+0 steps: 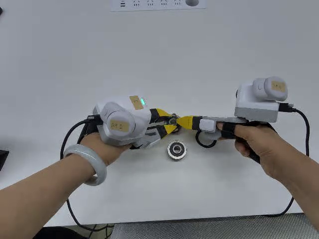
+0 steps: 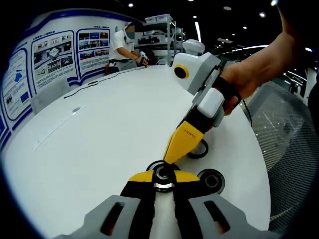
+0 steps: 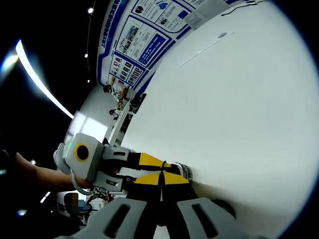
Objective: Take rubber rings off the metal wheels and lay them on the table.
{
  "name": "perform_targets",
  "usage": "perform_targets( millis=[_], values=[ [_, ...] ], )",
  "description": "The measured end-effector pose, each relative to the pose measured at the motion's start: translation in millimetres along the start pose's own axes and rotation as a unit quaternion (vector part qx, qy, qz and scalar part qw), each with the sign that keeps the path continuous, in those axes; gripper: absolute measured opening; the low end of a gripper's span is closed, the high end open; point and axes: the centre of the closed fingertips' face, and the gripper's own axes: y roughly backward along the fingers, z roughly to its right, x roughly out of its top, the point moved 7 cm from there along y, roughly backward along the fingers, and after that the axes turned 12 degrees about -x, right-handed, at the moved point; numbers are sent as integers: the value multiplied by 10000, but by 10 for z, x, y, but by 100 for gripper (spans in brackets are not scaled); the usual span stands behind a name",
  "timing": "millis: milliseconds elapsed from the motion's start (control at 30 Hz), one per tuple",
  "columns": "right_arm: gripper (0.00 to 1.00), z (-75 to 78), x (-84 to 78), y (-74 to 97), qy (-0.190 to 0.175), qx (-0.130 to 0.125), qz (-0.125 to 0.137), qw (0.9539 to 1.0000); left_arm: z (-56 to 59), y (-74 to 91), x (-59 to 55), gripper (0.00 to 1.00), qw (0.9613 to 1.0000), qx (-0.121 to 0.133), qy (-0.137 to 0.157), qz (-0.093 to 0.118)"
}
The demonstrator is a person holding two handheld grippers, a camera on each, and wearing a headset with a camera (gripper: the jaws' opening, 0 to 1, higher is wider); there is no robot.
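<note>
Up front, loose wheel (image 1: 176, 149) near table (image 1: 209, 50) edge.

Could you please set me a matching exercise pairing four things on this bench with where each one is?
Things:
1. left gripper
2. loose rubber ring
3. free metal wheel
4. power strip

Places or states:
A. at the far edge of the table
B. lying on the table below the right gripper
C. shut on the held wheel
D. lying on the table, nearer the person than both grippers

Pairs: 1-C; 2-B; 3-D; 4-A
</note>
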Motion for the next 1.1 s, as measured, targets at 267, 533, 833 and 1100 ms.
perform_targets(
  millis=[267,533,833,1100],
  values=[
    [2,84,-33,8,113,-267,-102,9995,0,0,-1,13,10000,-1,9,7],
    [2,142,-42,15,104,-414,-111,9990,2,0,-4,13,10000,-30,-50,43],
    [2,159,-44,6,99,-449,-121,9989,-2,6,-6,20,9999,-55,-49,111],
    [2,149,-48,14,119,-446,-137,9988,2,63,10,26,9998,-2,-73,208]
  ],
)
